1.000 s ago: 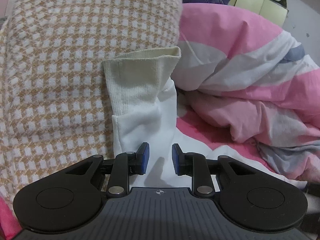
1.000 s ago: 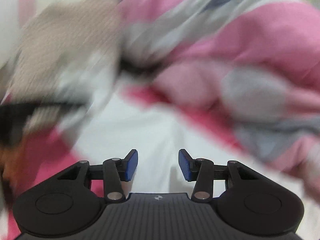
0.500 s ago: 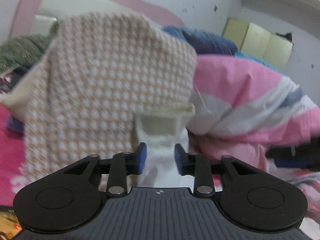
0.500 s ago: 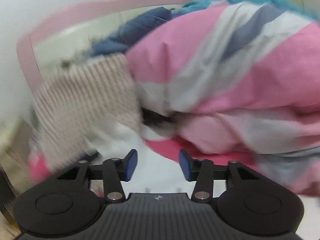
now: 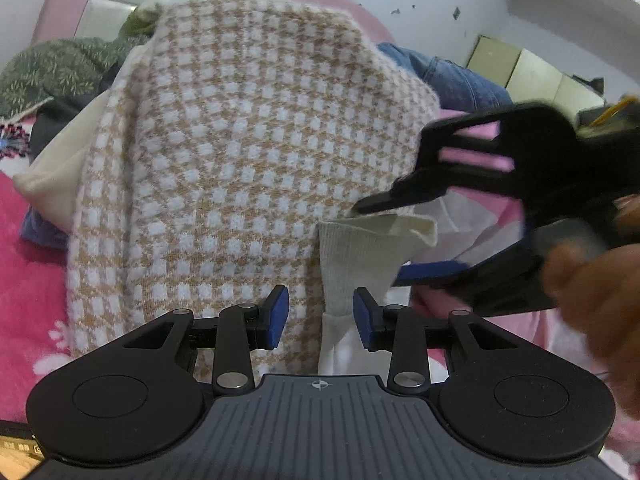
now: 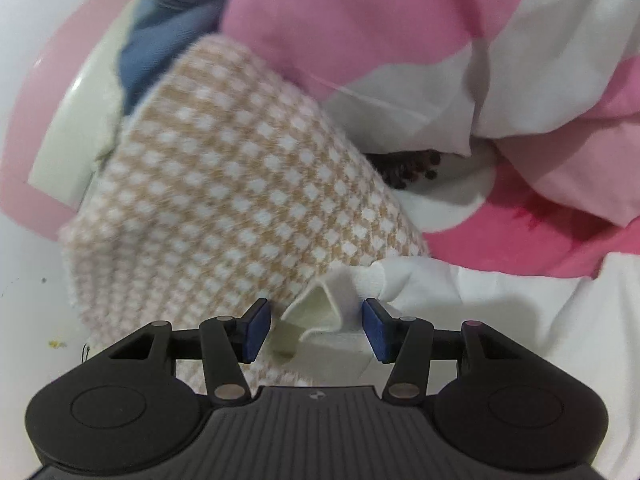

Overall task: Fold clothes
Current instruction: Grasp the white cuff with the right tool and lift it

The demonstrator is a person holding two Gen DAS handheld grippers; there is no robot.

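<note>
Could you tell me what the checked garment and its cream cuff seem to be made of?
Checked garment: seemingly a soft, matte knit, tan and white squares, slightly fuzzy surface. Cream cuff: ribbed knit by its fine vertical lines, matte; the fibre itself cannot be told.

You have no readable text, label, brand or number on the clothes, bedding or wall here.

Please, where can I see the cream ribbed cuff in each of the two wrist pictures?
Left wrist: the cream ribbed cuff is right of centre, just above the pads.
Right wrist: the cuff is low in the centre, between the open pads.
Shared landmark: the tan checked sweater, to the cuff's left.
</note>
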